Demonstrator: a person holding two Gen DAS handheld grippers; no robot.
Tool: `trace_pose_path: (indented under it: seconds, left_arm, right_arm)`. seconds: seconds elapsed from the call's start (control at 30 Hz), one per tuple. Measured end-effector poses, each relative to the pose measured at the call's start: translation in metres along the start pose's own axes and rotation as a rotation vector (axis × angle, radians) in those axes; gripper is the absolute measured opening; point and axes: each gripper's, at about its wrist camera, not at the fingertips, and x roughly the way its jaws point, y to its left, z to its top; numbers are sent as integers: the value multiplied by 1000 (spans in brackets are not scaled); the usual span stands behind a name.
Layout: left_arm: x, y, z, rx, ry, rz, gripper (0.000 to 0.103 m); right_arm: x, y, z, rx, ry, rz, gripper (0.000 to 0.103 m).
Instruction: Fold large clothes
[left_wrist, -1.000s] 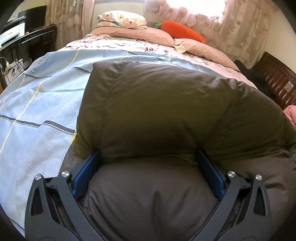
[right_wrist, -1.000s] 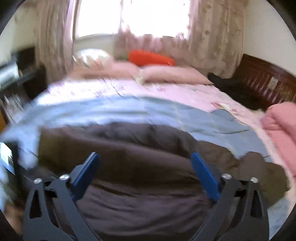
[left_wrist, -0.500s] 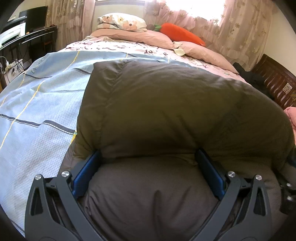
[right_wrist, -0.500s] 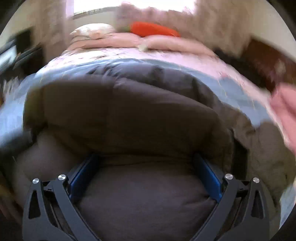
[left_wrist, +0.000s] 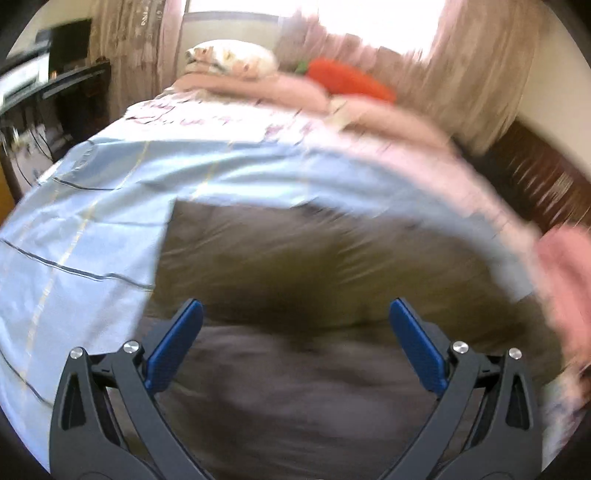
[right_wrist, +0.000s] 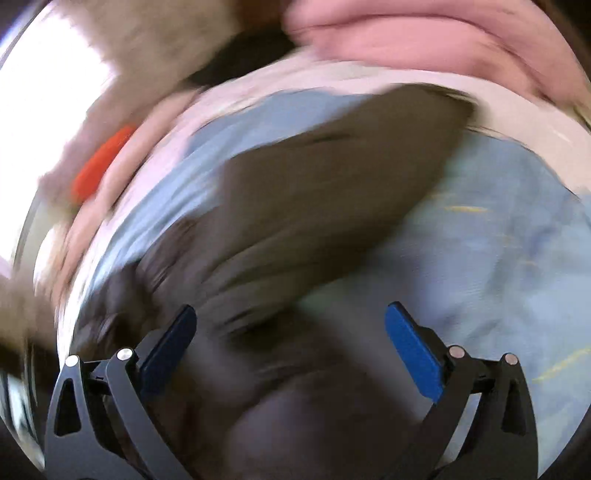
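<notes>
Blue bedspread (left_wrist: 92, 221) shows more now: you've lifted both grippers off the brown puffy jacket (left_wrist: 295, 266), which stays folded on the bed. Left gripper (left_wrist: 295, 339) and right gripper (right_wrist: 290, 343) are wide apart, holding nothing. Fold's set, sleeve probably next.
</notes>
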Motion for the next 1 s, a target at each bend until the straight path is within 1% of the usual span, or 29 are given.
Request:
trace_pose_path:
  seconds: [0.03,0.07,0.1,0.13,0.17,0.2,0.23,0.27,0.3,0.33,0.37,0.43,0.47,0.5,0.53,0.57,0.63,0.7,0.77,0.8,0.87,0.93,0.97,1.0]
  left_arm:
    - [-6,-21,3,-9,-2,-44,101]
    - [-5,-38,3,3,7,-61,101]
    - [-1,-62,0,40,22,-67,101]
    - [7,-94,-6,113,30,-56,101]
    - [14,-119,-13,176,31,-20,101]
    - [20,-137,-20,214,39,7,101]
    - [28,-164,-29,272,67,35,101]
    - [32,-179,-34,297,81,35,101]
    - [35,-194,-42,309,90,26,101]
    - [37,-202,-48,309,94,17,101]
    - [46,-211,-58,308,110,24,101]
    - [79,-220,-80,339,188,99,101]
    - [105,-221,-97,401,241,163,101]
    - [115,-222,-107,455,213,185,101]
    - [117,-220,-112,462,152,176,101]
    - [118,-216,-114,448,140,167,101]
    - [118,-212,-117,451,131,146,101]
    - [117,-208,-118,446,124,126,101]
    - [118,-206,-119,451,110,127,101]
    - [119,-207,-119,453,108,132,101]
    - [118,-209,-121,454,109,136,101]
    - [119,-213,-121,452,112,135,101]
    - [119,-214,-122,452,112,135,101]
    - [119,-214,-122,452,109,135,101]
  right_arm:
    - [-2,-14,9,43,-19,-7,102]
    - [-4,-29,20,95,-45,-5,102]
    - [-6,-41,28,136,-65,13,102]
    - [-5,-51,33,176,-75,26,102]
    - [-2,-59,40,229,-80,45,102]
    - [1,-64,41,268,-80,65,102]
    - [5,-68,46,323,-83,99,102]
    - [7,-72,49,388,-102,152,102]
    - [11,-67,54,417,-114,178,102]
    - [15,-66,57,435,-122,194,102]
    - [19,-68,65,437,-125,191,102]
    - [28,-71,77,415,-130,164,102]
    - [40,-73,81,419,-124,137,102]
    - [45,-77,83,436,-118,133,102]
    - [53,-80,85,461,-108,135,102]
    - [63,-83,87,493,-99,147,102]
    - [74,-87,92,512,-113,149,102]
    - [83,-88,100,491,-131,108,102]
    - [89,-91,109,485,-188,61,102]
    - [92,-95,114,506,-204,74,102]
    - [105,-99,126,554,-203,129,102]
    - [115,-98,134,555,-204,111,102]
    - [122,-96,137,539,-226,77,99]
    - [125,-93,139,515,-255,35,91]
